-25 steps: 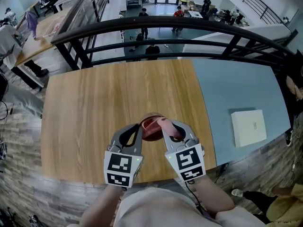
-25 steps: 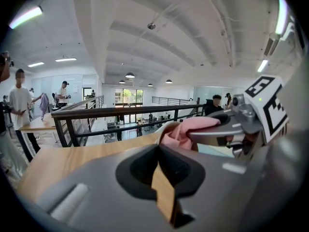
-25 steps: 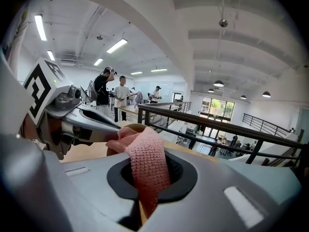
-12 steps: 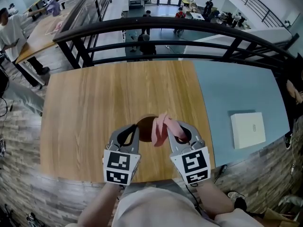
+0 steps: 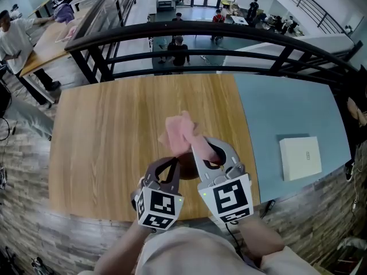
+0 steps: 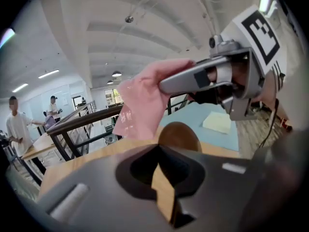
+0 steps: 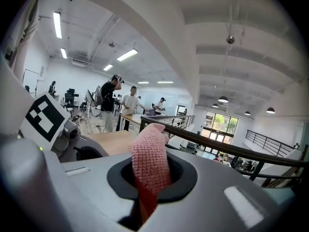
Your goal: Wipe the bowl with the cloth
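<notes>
Left gripper point(image 5: 172, 168): jaws all but together, pinching the near rim of the brown bowl point(image 5: 187, 166) at the near edge of the wooden table point(image 5: 109, 130). Right gripper point(image 5: 199, 148): jaws clamped on the pink cloth point(image 5: 176, 132), held above the bowl and clear of it. Farther right: white box point(image 5: 301, 154) on a blue-grey top point(image 5: 287, 107). Farthest: black railing point(image 5: 229, 30).

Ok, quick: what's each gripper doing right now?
Left gripper: closed, apparently clamped on the rim of the bowl.
Right gripper: closed on the pink cloth, which is up above the bowl.
</notes>
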### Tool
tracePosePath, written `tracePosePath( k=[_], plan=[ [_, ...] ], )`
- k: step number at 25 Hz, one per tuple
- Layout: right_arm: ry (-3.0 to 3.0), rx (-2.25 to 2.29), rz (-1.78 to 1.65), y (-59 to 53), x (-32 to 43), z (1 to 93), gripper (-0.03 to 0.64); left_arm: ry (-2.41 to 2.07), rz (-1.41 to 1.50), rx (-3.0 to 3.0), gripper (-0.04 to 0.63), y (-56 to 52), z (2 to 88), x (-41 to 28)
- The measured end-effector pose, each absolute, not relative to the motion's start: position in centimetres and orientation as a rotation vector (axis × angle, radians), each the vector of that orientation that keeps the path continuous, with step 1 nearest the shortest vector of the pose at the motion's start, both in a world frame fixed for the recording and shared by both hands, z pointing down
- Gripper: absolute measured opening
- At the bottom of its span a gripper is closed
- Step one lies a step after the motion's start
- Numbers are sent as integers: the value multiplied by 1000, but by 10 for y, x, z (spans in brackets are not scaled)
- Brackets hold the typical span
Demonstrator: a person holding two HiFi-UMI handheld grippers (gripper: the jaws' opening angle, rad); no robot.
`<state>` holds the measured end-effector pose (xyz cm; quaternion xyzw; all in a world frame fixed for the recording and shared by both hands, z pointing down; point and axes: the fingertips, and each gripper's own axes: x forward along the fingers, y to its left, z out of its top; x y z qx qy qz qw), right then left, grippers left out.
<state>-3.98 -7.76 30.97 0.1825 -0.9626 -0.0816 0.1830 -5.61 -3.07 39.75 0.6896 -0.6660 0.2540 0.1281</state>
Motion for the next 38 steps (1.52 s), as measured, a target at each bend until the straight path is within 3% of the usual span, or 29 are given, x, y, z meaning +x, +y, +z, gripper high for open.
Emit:
tracePosePath(
  k=[15, 29, 38],
  plan=[
    [-2520, 306, -361, -59, -55, 352, 14, -1966, 846, 2090, 6, -40, 379, -46],
    [-2479, 429, -185, -98, -17, 374, 14, -1966, 645, 1989, 6, -36, 384, -69],
    [-2414, 402, -115, -92, -3, 409, 14, -2008, 367, 1866, 8, -33, 382, -96]
  ],
)
